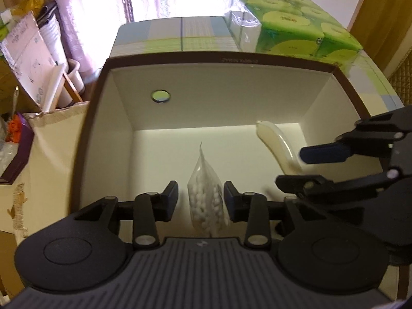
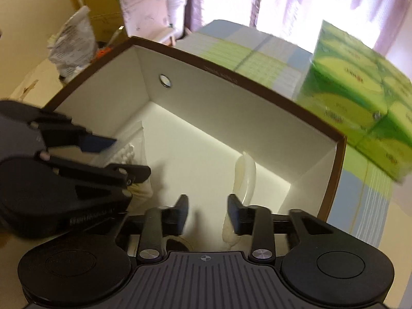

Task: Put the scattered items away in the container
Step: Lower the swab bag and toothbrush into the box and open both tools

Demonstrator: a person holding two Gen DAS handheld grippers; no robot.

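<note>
Nearest in, left gripper (image 1: 200,200) poised over the brown-rimmed white cardboard box (image 1: 219,58), jaws parted, small clear plastic bag of white pellets (image 1: 206,198) standing between the fingers but touching neither pad. Looks like a release, bag already down on the box floor near the front wall. Just beside it to the right, right gripper (image 2: 207,211) likewise spread wide, nothing pinched, pale cream plastic spoon (image 2: 243,195) lying on the box floor by its right finger, bowl pointing toward the far right corner of the box. Roll of tape (image 2: 177,244) peeking from under the right gripper, low at the box's front; hard to tell more. On the far wall of the box, small round metal eyelet (image 1: 161,96). Beyond the box, checked tablecloth (image 1: 164,38), and off the far right corner a green patterned tissue pack (image 1: 296,25). Drop-off step, seemingly finishing. Next: lift both grippers straight up clear of the rim, then hunt for anything left outside the box.
</note>
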